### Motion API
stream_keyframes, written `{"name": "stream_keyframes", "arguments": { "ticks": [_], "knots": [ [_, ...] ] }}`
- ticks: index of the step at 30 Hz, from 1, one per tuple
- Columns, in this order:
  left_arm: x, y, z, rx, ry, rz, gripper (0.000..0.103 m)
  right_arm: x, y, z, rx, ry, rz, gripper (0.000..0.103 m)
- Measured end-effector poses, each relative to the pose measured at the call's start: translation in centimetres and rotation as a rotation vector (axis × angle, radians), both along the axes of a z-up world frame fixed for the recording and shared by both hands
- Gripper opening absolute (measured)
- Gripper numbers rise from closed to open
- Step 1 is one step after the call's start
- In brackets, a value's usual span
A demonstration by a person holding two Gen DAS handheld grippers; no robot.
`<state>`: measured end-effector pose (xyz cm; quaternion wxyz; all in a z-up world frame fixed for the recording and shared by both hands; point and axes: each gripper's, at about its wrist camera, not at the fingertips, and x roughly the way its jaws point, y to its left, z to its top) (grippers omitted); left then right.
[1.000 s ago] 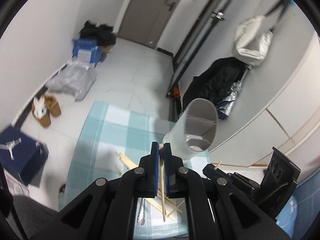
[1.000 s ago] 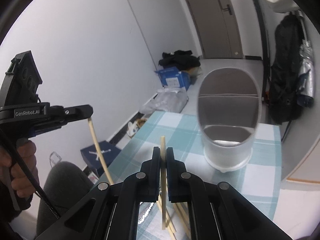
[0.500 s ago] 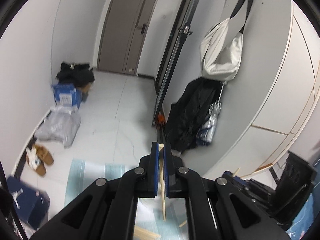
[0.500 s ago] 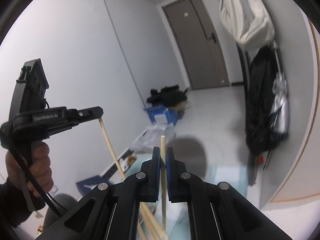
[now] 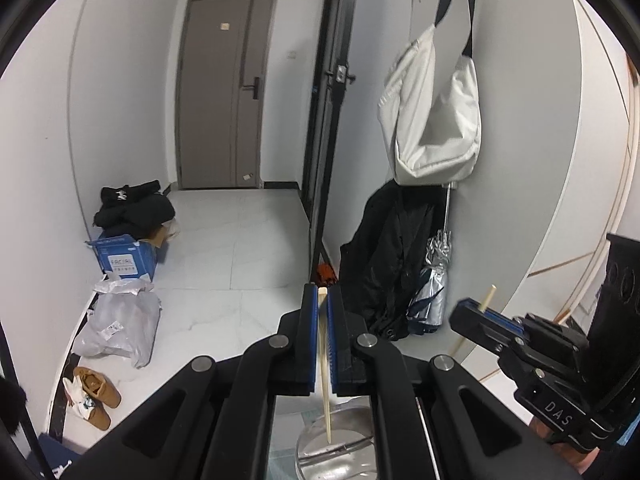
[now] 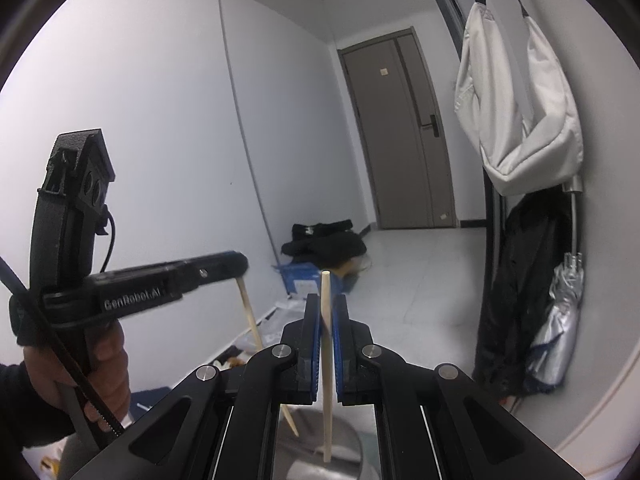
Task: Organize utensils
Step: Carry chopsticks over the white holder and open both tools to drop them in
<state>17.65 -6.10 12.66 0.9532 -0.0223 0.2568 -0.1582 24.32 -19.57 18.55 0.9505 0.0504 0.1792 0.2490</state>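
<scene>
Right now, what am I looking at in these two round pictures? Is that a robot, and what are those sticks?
No robot: a person holds a handheld gripper in each hand, each with a wide-angle camera looking along its two fingers. One picture comes from the left gripper, the other from the right gripper. Each appears in the other's picture, and the person's left hand shows too. Both are shut on a wooden chopstick: the left chopstick and the right chopstick. Below them, at the picture's bottom edge, sits a grey holder, under the chopstick tips. Behind is a hallway with a door and a hanging bag.
</scene>
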Motion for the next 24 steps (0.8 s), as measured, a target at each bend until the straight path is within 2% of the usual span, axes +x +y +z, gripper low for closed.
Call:
{"name": "stream_keyframes", "arguments": {
  "ticks": [5,12,24],
  "knots": [
    [1.2,-0.7,-1.4,0.034,0.029,-0.037,0.001,1.3,0.3,-1.8,-0.004,-0.012,-0.015,0.005],
    [2.2,-1.8,-3.3,0.080,0.085,-0.104,0.001,2.3,0.1,-5.1,-0.013,0.038,0.007,0.005],
    [2.8,-3.5,-3.8,0.103,0.155,-0.189,0.002,2.0,0.0,-7.9,-0.046,0.107,0.046,0.005]
  ]
}}
